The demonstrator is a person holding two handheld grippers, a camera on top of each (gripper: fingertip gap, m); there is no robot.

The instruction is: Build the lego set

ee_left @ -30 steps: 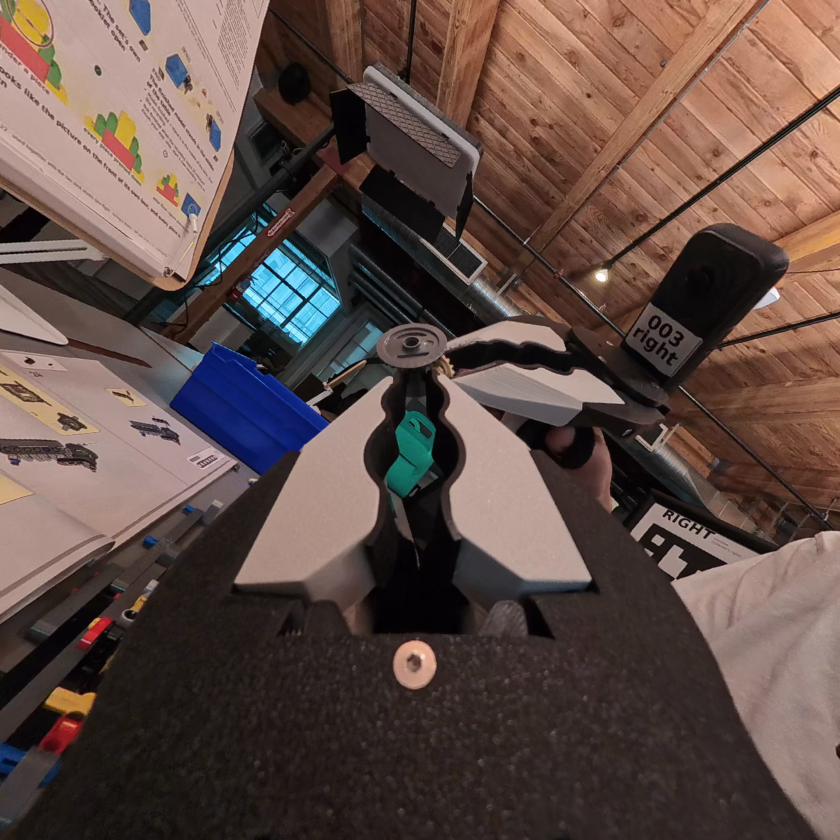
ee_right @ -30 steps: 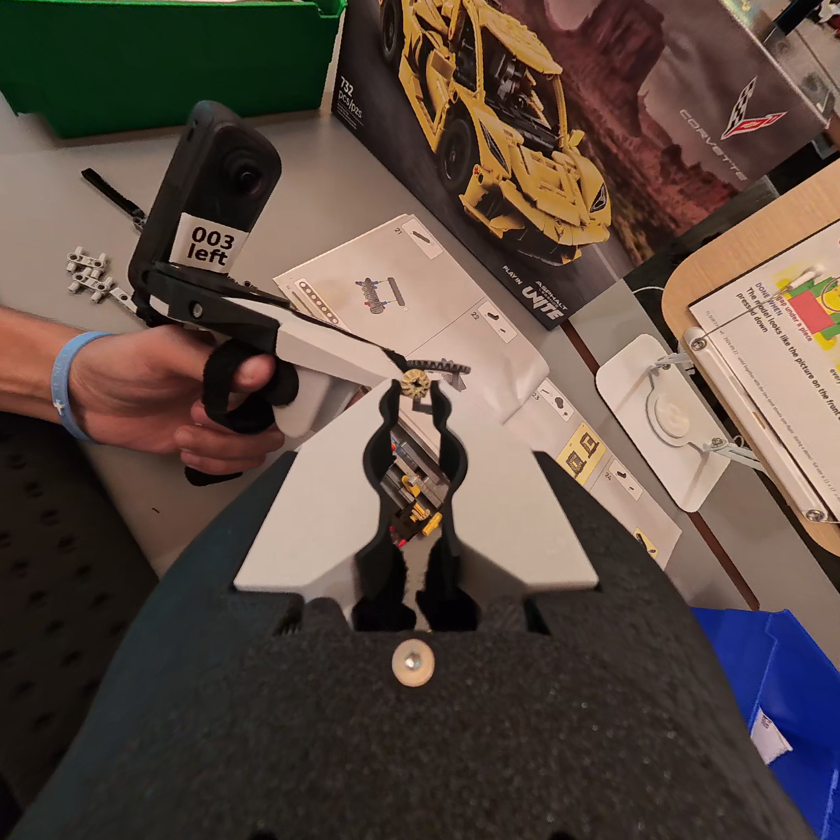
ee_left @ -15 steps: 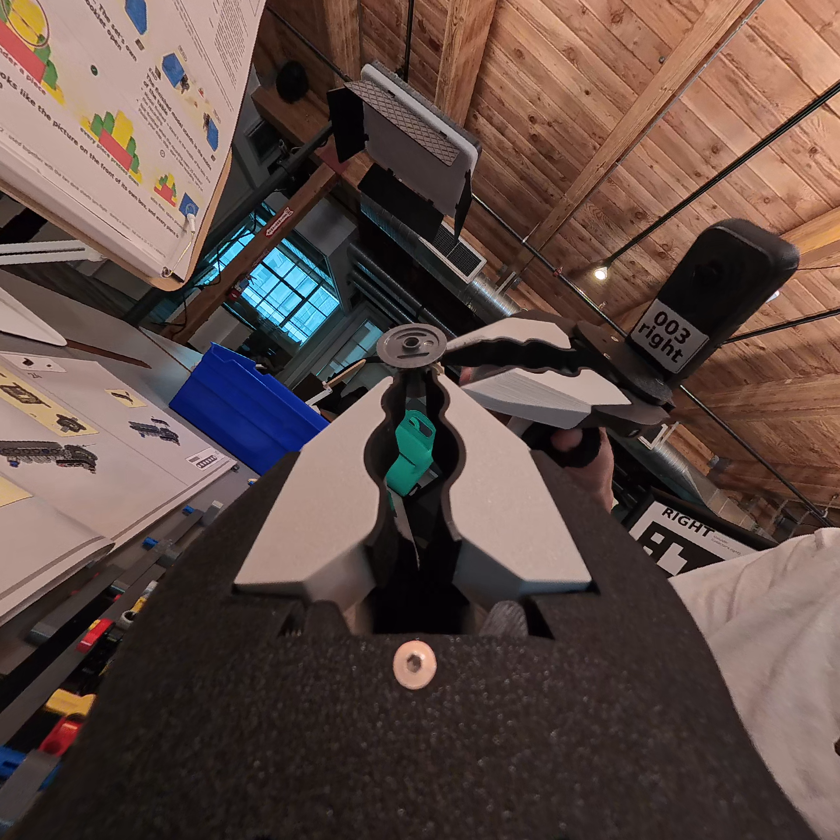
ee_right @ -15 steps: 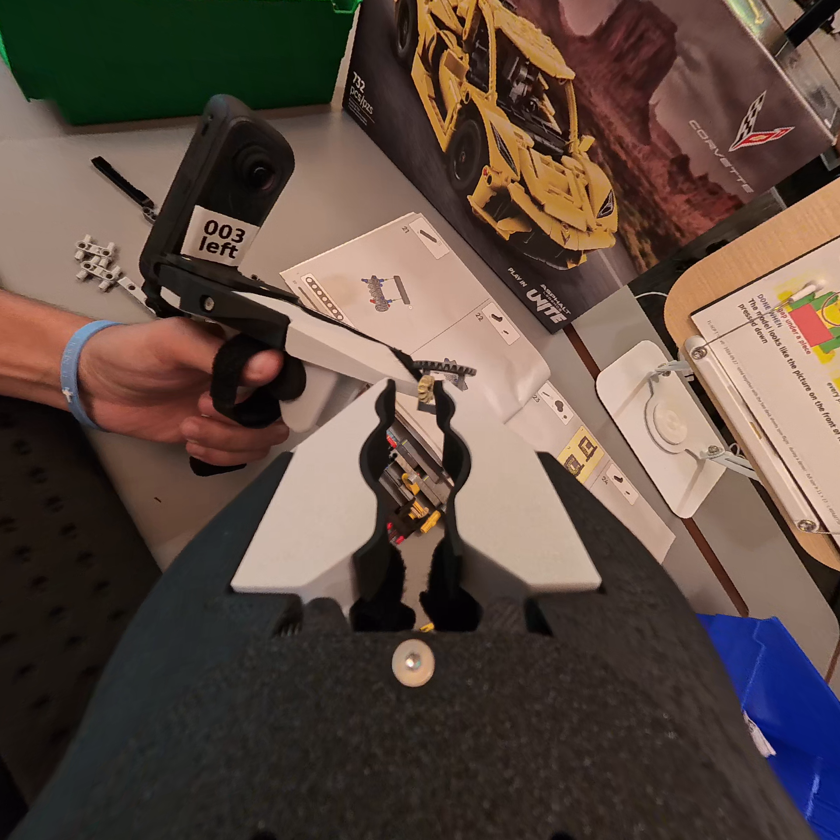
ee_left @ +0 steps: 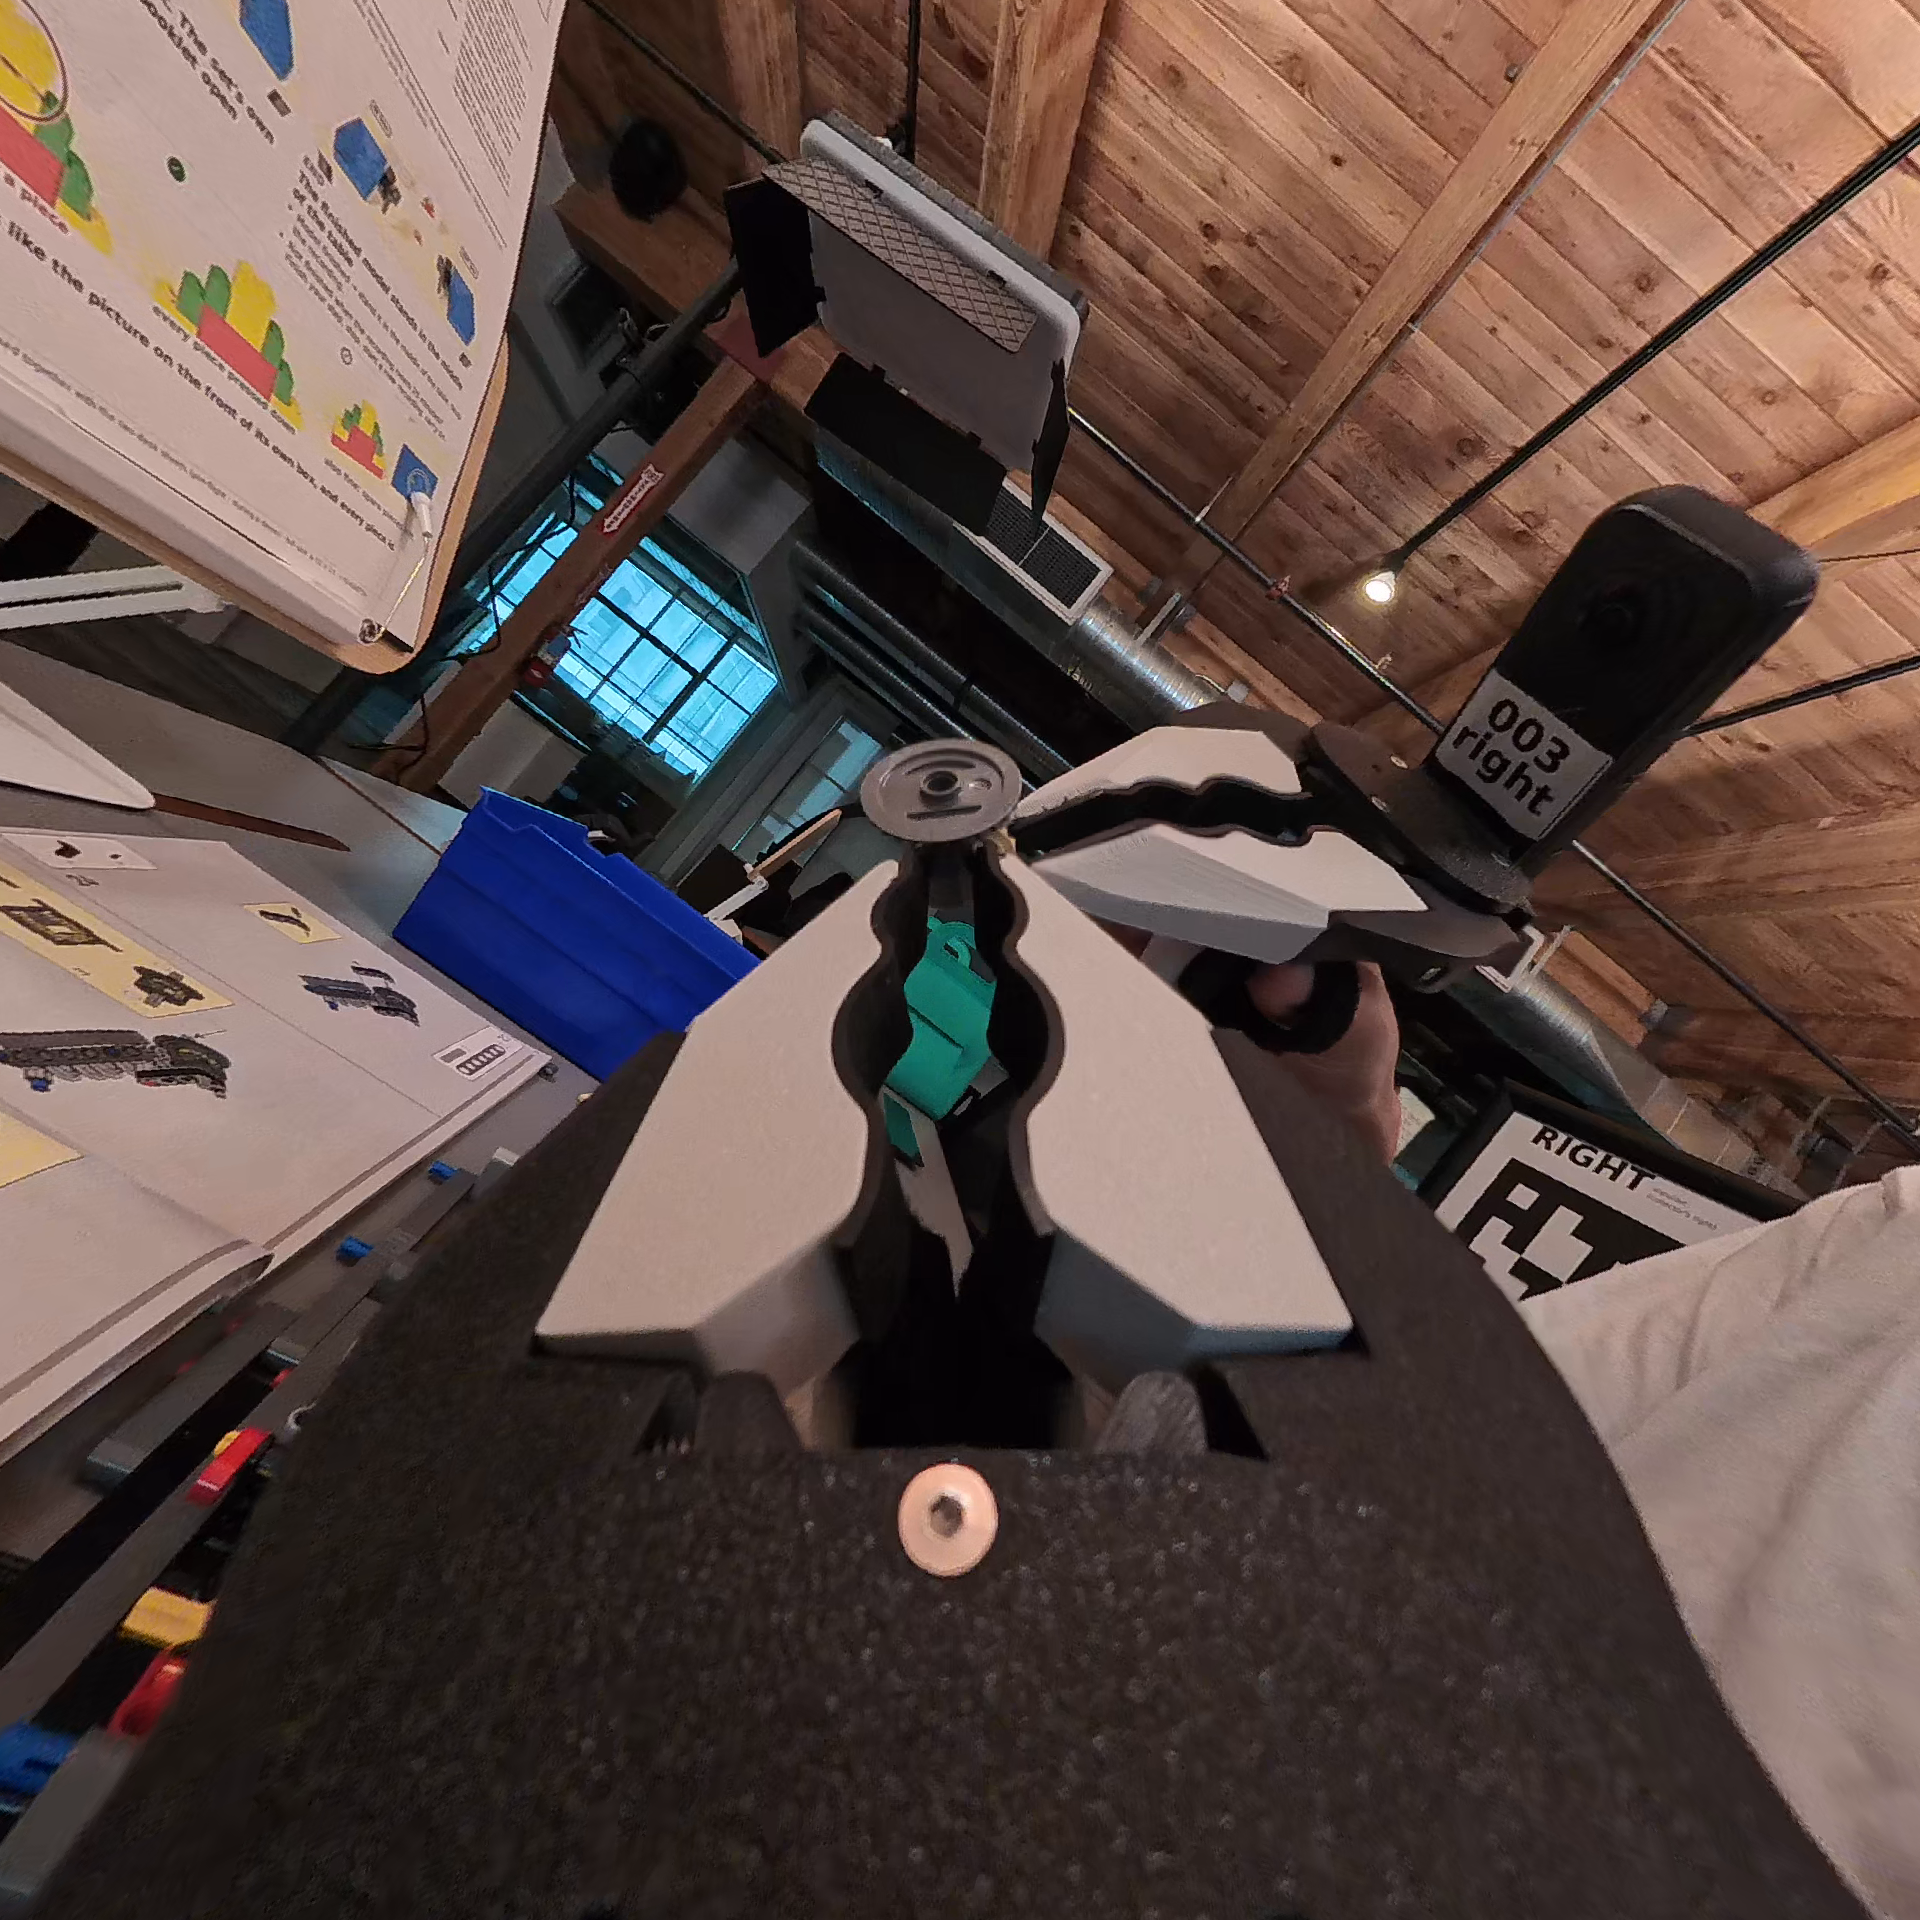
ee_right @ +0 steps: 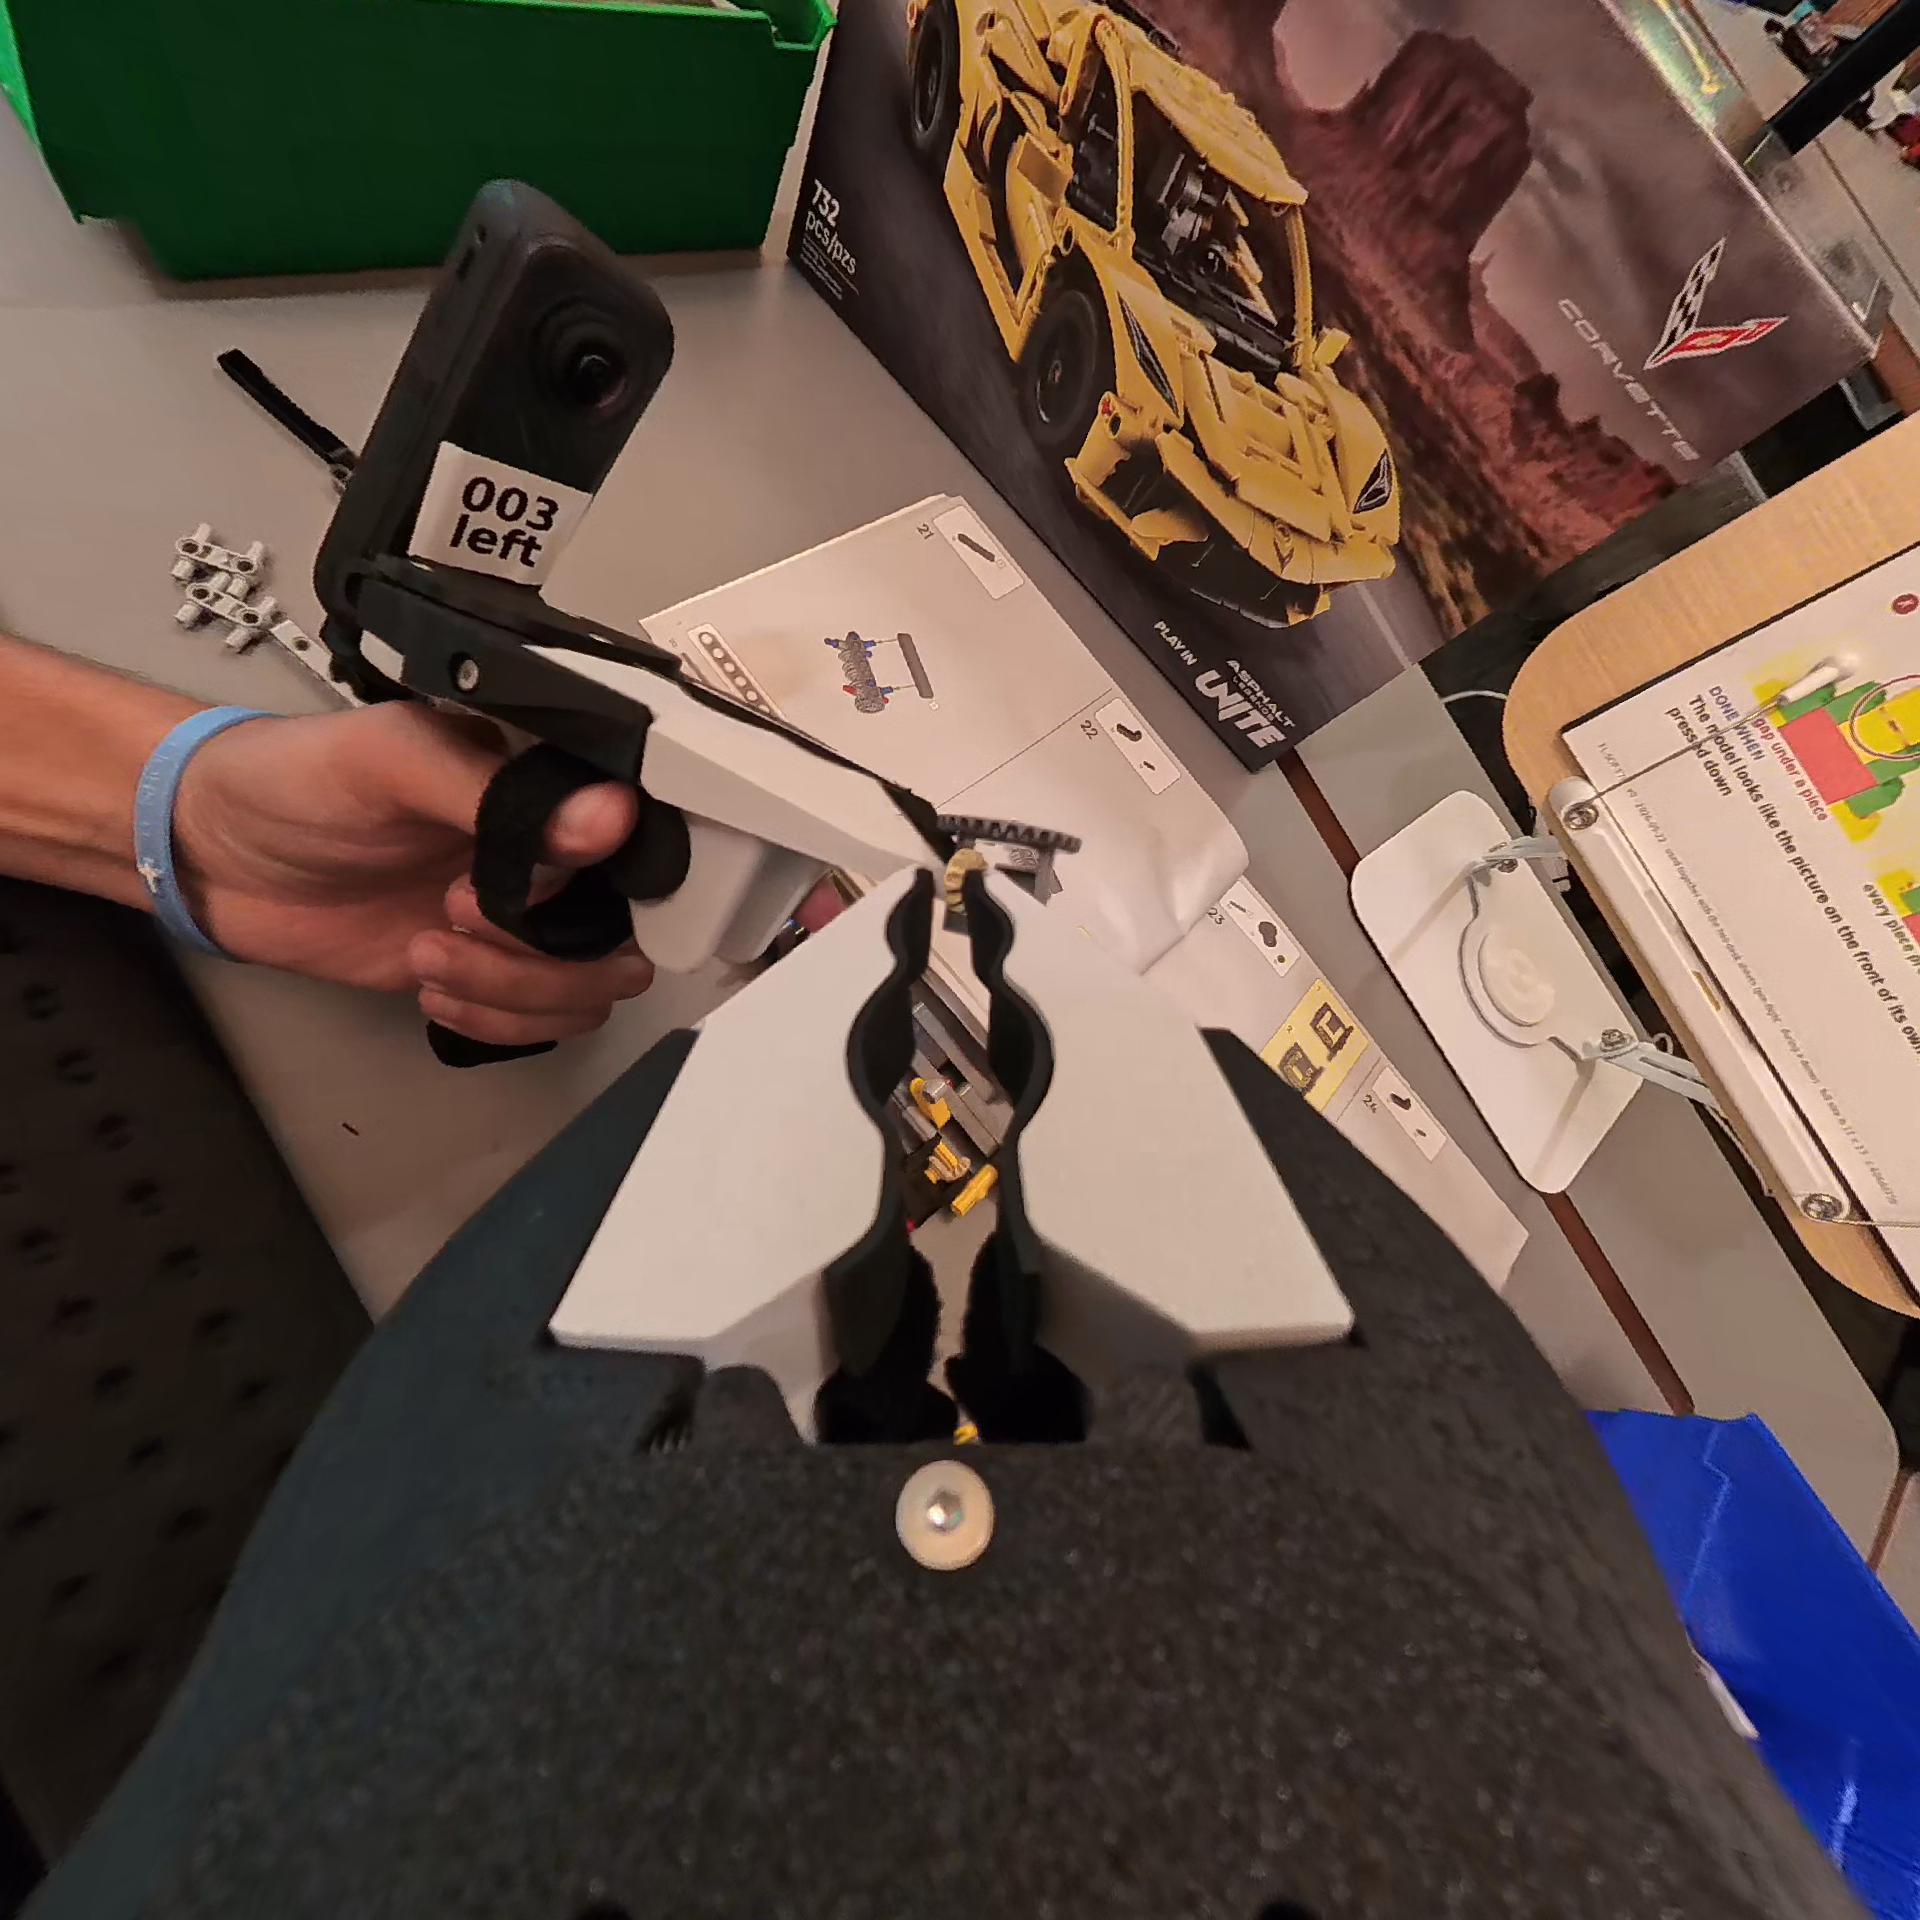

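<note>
The left gripper had its fingers drawn together on the stem beneath a dark grey round disc piece, which stood just above the fingertips. In the right wrist view the same left gripper came in from the left, held by a hand wearing a light blue wristband. The right gripper had its fingers closed on a small tan gear at the tips. The two grippers met tip to tip, the tan gear lying against the disc assembly; whether the parts were already seated could not be determined. Seen from the left wrist view, the right gripper reached in from the right.

Below the grippers, an open instruction booklet lay on the grey table. A partly built grey and yellow assembly was visible through the gap between the right gripper's fingers, resting on the table. Small light grey connector pieces lay near the left wrist. The set's box, showing a yellow car, sat beyond the booklet, with a green bin to its left. A blue bin stood at the table's far side in the left wrist view.
</note>
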